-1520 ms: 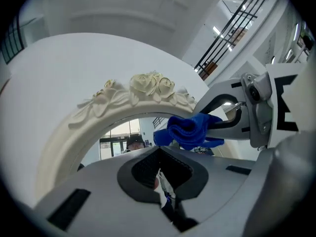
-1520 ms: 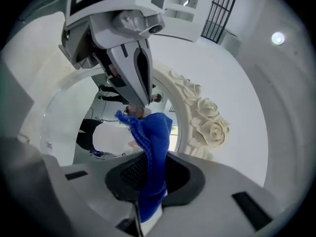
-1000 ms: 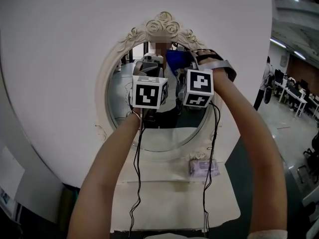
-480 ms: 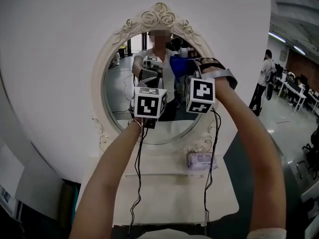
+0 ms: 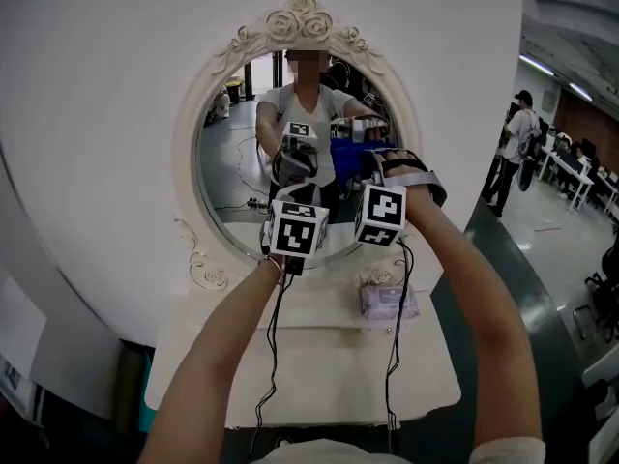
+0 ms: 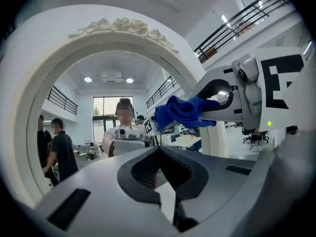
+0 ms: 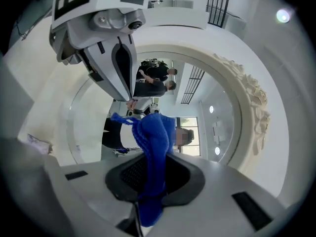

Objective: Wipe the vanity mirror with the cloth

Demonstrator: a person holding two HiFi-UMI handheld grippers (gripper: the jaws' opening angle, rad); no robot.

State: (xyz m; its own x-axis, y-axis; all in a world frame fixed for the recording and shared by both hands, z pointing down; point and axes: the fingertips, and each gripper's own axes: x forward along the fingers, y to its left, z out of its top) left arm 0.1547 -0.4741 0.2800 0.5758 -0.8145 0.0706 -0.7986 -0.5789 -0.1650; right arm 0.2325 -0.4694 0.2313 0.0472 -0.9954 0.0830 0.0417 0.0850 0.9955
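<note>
Vanity mirror (image 5: 232,162): oval glass in a white carved frame (image 5: 300,22), upright, straight ahead of both sets of fingers. White table (image 5: 319,385) lies below and behind them.

Right gripper (image 7: 148,181): fingers clenched on the blue cloth (image 7: 153,137), low in the oval near the right side of the frame. The cloth bunches out past the fingertips toward the glass and looks at or just short of it; contact cannot be confirmed.

Left gripper (image 6: 159,174): fingers closed together with nothing between them, just beside the right gripper, facing the glass.

Small packet (image 5: 387,298) on the table, below the right fingers.

Risks, as judgement:
- The cloth is held as a narrow wad. If it folds back or slips under pressure, bare fingertips could scrape the glass.
- Wiping toward the edge could catch the cloth on the carved frame and drag it out of the grip.
- The two grippers are close together, so a wide stroke may knock them against each other.
- A dropped cloth would land near the packet.
</note>
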